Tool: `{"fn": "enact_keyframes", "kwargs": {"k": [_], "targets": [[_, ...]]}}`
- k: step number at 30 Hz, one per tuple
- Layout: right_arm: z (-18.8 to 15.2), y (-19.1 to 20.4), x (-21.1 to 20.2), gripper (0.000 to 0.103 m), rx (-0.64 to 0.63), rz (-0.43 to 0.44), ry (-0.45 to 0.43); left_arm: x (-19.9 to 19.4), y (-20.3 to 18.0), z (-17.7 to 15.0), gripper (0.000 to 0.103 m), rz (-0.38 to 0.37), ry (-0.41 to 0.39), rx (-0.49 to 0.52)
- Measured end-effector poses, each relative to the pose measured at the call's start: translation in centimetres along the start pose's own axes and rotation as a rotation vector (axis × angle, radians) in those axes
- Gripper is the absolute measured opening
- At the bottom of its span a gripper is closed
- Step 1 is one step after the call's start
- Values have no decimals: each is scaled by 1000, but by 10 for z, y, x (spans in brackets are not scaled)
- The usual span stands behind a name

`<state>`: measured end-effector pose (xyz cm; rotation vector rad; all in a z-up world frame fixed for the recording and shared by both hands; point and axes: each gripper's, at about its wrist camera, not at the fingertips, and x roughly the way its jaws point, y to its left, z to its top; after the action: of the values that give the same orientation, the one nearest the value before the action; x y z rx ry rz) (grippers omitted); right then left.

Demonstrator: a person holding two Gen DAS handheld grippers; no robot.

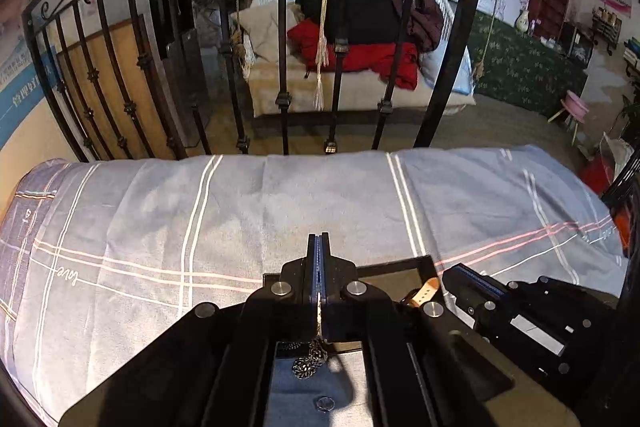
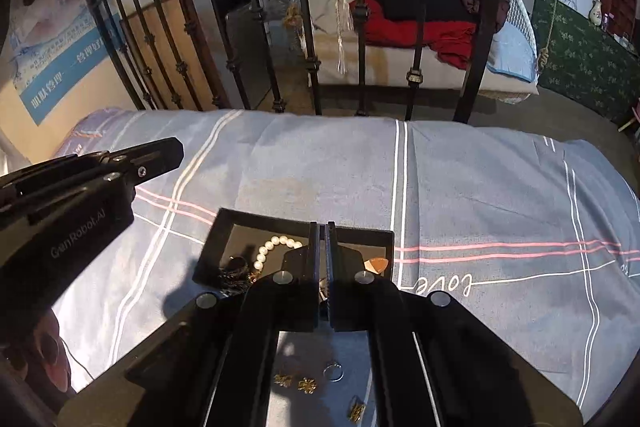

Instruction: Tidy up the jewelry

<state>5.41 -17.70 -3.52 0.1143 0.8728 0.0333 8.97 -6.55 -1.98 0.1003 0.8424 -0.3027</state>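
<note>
Bedspread [image 1: 160, 211] scene: left tongs [image 1: 319, 239] clenched on necklace [image 1: 310, 359], black tray [image 1: 400, 267] just right; right tongs [image 2: 322, 227] clenched, apparently empty.

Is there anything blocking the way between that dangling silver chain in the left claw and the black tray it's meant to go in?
Nothing visible does. The left gripper is shut on the chain, which hangs just short of the black tray. The right gripper hovers over the tray's right part; the pearl bracelet already lies inside.

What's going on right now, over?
Left gripper shut on necklace. Right gripper shut over tray. Pearls in tray; earrings, ring loose. Nothing blocking.
</note>
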Motion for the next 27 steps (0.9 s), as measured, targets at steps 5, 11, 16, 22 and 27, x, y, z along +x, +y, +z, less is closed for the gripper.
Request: {"fn": "enact_keyframes", "kwargs": {"k": [5,11,16,22,27], "targets": [[-11,-5,28,5,17,-8,57,35,5,-16,7,30,99,-10],[-23,-7,26,75,-5,-71,26,24,6,-25,67,90,57,20],[-27,-7,2,75,-13,-85,-21,1,13,-32,87,93,36,11],[-69,-13,-28,78,-11,-69,-27,-21,50,-78,97,62,72,-108],[-124,1,-6,78,-49,-34,78,0,49,-126,97,93,166,-80]]}}
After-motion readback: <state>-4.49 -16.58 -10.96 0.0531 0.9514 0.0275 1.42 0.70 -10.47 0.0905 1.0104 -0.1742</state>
